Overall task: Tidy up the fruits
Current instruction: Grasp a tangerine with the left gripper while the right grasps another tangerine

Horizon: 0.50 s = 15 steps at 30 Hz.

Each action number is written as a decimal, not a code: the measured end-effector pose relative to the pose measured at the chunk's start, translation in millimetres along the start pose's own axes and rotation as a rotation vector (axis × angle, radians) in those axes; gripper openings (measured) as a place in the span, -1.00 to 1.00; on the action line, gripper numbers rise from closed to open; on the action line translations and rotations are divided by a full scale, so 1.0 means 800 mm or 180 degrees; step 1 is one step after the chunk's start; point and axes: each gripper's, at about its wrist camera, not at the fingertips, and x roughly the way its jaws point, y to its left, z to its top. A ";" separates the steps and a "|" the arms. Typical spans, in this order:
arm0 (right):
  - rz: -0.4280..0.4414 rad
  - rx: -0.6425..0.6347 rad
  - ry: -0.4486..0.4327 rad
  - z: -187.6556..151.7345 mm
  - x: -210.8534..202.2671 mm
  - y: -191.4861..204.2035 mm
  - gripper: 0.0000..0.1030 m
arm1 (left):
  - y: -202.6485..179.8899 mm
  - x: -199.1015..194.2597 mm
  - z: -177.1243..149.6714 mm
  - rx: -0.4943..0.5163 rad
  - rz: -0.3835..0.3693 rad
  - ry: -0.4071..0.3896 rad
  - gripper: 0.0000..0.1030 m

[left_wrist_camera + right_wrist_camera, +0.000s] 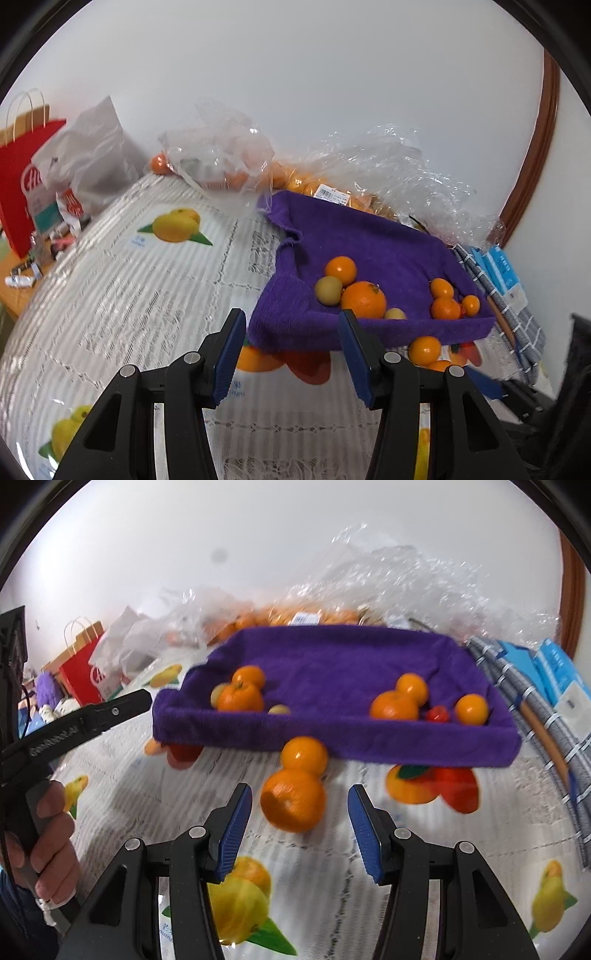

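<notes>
Purple towel tray (pixel 332 734): plush purple cloth shaped into a shallow rectangular tray with raised soft walls, lying on the white ribbed fruit-print table cover (pixel 129 280).
Left cluster in tray: large glossy orange with a green stem nub (pixel 363 300), a smaller round orange (pixel 341 270) touching it behind, a dull yellow-green round fruit (pixel 328 290) touching on the left, a small pale yellow fruit (pixel 395 314) against the near wall.
Right cluster in tray: three small oranges (pixel 446 308) bunched near the right corner, plus a small red fruit (pixel 437 714) seen only from the right wrist view.
Loose fruit on cover: big orange with dimpled peel and stem end facing the lens (pixel 293 799), blurred; a smaller smooth orange (pixel 304 757) touching it behind, just beside the tray's near wall.
Left gripper (pixel 291 354): blue-padded fingers spread wide, nothing between them, hovering near the tray's near-left corner.
Right gripper (pixel 300 830): blue-padded fingers spread wide, big dimpled orange sitting just ahead between the tips, no contact visible.
Behind tray: crinkled clear plastic bags (pixel 391 173) holding many more oranges, against the white wall.
Far left: red paper shopping bag with white handles (pixel 22 177).
Right of tray: grey checked cloth (pixel 517 321) beside blue-and-white boxes (pixel 502 273).
</notes>
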 end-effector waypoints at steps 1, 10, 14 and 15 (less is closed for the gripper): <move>-0.0038 -0.0017 0.0059 0.000 0.005 0.002 0.04 | 0.001 -0.001 0.000 -0.0013 -0.0004 -0.0008 -0.04; -0.0028 0.0101 0.0023 -0.005 -0.004 -0.010 -0.22 | -0.014 0.005 -0.006 0.0117 0.0007 0.0057 -0.04; -0.0086 0.0214 -0.0094 -0.010 -0.025 -0.032 -0.22 | -0.034 0.011 -0.016 0.0207 -0.0130 0.0223 -0.04; -0.0112 0.0240 -0.0112 -0.011 -0.031 -0.039 -0.22 | -0.042 0.015 -0.019 0.0240 -0.0158 0.0279 -0.04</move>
